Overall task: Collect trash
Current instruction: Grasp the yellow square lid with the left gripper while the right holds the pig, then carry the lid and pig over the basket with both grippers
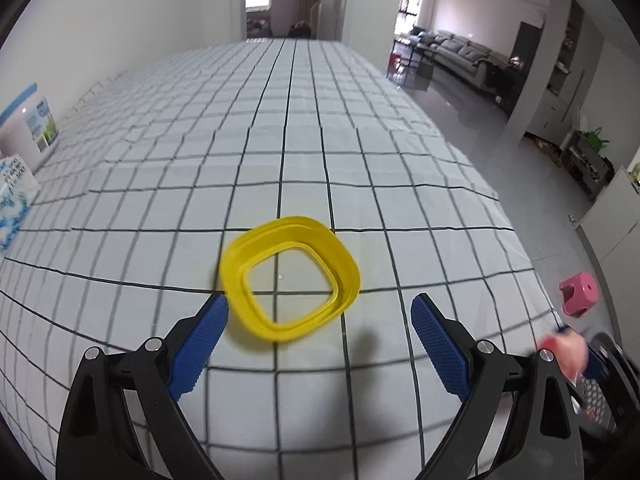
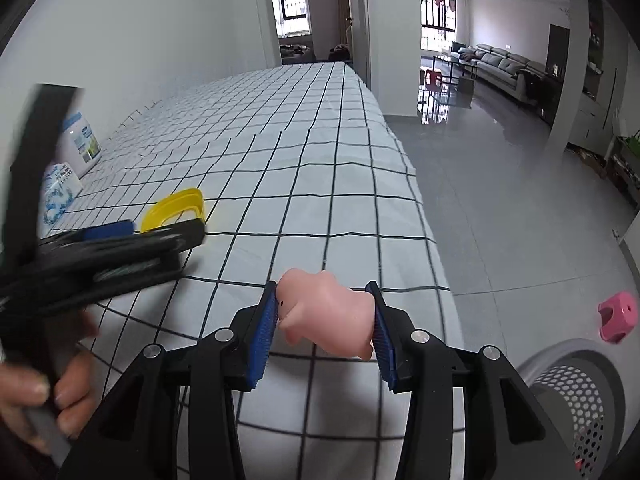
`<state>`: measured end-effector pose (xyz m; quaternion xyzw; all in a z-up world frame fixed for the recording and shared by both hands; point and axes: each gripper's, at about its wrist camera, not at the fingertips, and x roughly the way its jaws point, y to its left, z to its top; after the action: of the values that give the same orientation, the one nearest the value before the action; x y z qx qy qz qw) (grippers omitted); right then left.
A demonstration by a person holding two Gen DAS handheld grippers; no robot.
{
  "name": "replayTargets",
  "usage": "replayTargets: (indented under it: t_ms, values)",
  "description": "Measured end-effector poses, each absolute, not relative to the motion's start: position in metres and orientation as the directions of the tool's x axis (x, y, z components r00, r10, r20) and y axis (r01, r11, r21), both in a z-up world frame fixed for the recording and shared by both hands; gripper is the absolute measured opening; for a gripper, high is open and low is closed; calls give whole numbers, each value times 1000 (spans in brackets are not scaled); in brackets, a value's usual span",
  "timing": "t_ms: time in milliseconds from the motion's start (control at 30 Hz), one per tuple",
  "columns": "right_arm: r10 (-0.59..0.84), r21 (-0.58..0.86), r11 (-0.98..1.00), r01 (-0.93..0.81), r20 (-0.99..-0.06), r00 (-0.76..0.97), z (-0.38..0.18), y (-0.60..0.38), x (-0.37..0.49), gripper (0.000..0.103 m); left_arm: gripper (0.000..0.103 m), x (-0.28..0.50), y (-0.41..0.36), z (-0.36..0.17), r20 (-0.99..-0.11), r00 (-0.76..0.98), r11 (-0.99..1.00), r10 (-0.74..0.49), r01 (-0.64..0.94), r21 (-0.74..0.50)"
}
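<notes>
Checked cloth covers a long table (image 1: pixel 280 140) running toward a doorway, with a grey-tiled living room beyond at 2 o'clock. At the near end, the right tool (image 2: pixel 324 320) pinches a soft pink toy-like object (image 2: pixel 328 312) between its blue pads, lifted clear of the cloth, apparently so it can be carried to the perforated grey bin (image 2: pixel 576 400) standing on the floor at 4 o'clock. The left tool (image 1: pixel 320 312), its fingers spread wide, points down at a yellow ring-shaped lid (image 1: pixel 290 276) lying flat on the cloth at 12 o'clock from it, the left pad just beside the rim, seemingly lined up to take that piece next. White and blue packages (image 1: pixel 24 136), blurred, sit at 9 o'clock.
</notes>
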<state>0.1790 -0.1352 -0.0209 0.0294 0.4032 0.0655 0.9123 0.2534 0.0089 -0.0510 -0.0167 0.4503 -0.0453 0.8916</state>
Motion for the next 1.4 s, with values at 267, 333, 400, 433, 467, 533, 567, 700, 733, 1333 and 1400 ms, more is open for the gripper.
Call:
replayTargets:
  t_ms: [267,333,400,433,467,533,567,700,733,1333,1400]
  values:
    - [180,155,983,-98,-705,686,-16,-150,166,42,91,270,8,-56,-811,584,999,-30,-1,-38]
    - [187,163,981,-101,-703,686,-16,-151,164,42,91,277,12,-58,-815,579,999,-22,-22,-42]
    - [193,167,980,-105,-703,685,-17,-152,162,42,91,278,13,-57,-812,584,999,-18,-29,-43]
    - [196,169,980,-106,-703,684,-17,-151,163,42,91,279,14,-57,-811,585,999,-15,-31,-41]
    - [199,173,979,-107,-701,685,-17,-152,162,42,91,280,17,-58,-812,584,999,-13,-33,-40]
    - [202,177,978,-107,-701,684,-17,-153,162,42,91,283,19,-61,-820,572,999,-15,-33,-42]
    - [205,181,978,-107,-700,684,-17,-153,161,42,91,283,20,-62,-824,567,999,-17,-33,-43]
    - [207,187,977,-105,-699,684,-17,-154,157,42,87,283,18,-66,-828,561,1000,-2,-21,-17]
    - [208,189,976,-104,-699,684,-17,-155,157,42,83,282,16,-66,-827,563,1000,4,-17,-6]
    - [149,215,976,17,-729,668,-26,-175,111,42,69,155,-31,-31,-738,667,988,-102,156,4]
    - [137,222,974,42,-728,672,-24,-184,95,42,69,140,-40,-24,-725,677,982,-125,187,5]
